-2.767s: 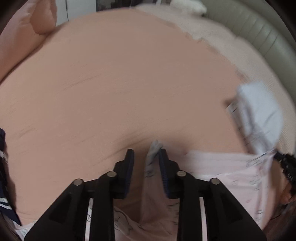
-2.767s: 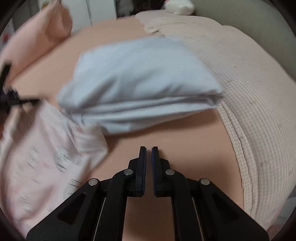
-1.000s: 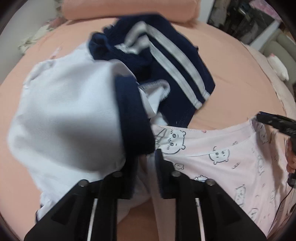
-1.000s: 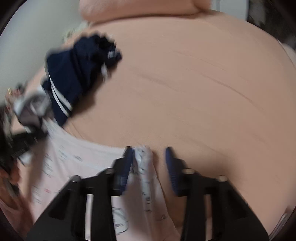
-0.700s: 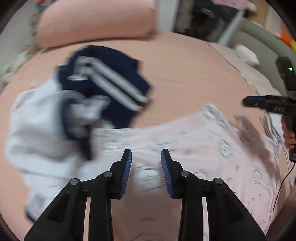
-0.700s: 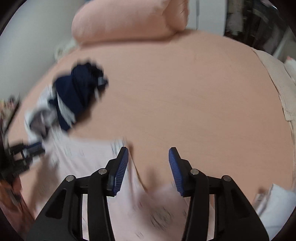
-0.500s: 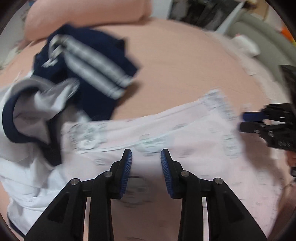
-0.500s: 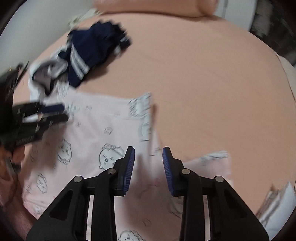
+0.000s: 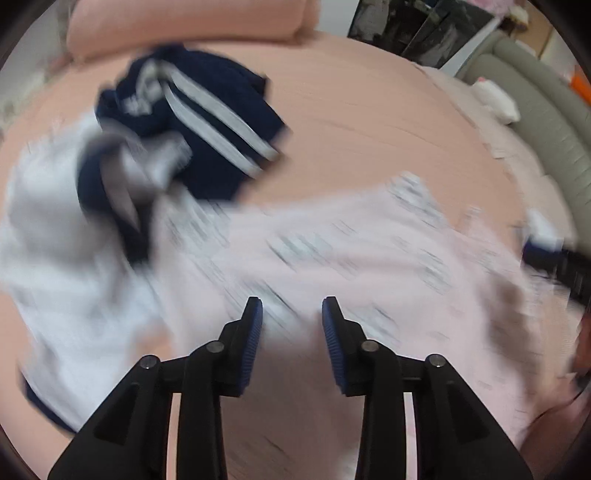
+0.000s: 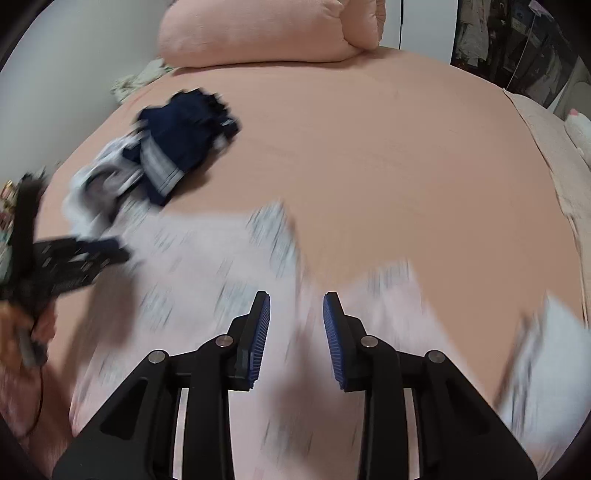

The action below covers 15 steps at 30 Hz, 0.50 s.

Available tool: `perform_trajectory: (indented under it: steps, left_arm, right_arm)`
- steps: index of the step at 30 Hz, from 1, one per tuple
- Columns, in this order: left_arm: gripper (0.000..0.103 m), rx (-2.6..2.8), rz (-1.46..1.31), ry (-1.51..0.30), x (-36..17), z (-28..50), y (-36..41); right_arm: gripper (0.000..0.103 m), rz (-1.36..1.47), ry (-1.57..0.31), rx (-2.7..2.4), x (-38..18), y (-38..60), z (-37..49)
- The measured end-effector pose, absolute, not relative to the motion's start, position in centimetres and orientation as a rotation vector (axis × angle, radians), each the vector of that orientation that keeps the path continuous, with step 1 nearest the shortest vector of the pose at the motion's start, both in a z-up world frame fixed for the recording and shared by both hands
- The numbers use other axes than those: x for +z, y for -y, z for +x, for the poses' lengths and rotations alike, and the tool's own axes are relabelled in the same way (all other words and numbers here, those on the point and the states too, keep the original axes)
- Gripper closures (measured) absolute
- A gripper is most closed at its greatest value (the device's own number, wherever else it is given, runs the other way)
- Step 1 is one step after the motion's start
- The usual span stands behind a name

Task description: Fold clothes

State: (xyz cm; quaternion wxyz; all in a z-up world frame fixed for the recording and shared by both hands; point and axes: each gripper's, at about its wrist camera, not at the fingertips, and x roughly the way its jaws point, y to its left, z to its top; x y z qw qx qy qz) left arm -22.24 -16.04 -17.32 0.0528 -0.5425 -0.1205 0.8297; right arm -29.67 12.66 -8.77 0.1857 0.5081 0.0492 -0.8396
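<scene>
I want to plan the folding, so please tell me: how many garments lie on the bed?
3, perhaps more hidden: a navy striped garment far left, a white garment beside it, a pink printed garment spread nearest.

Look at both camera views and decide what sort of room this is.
Most likely a bedroom: clothes lie on a wide bed with a peach sheet, a matching rolled duvet or pillow lies at its far end, and a padded headboard edges it.
</scene>
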Motion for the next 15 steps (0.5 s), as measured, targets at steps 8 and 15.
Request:
perform_trajectory:
  steps: [8,15]
  left_arm:
    - [0.067,2.517,-1.818,0.559,-17.1,-9.9,14.5]
    - [0.067,2.547,-1.962,0.624,-19.8,-3.8,16.2]
  right_arm:
    - [0.071,1.558,0.067,-2.431,-10.5,-16.8,-11.1]
    - [0.062,1.748,0.201,-2.445,-15.3,-20.7,-4.1]
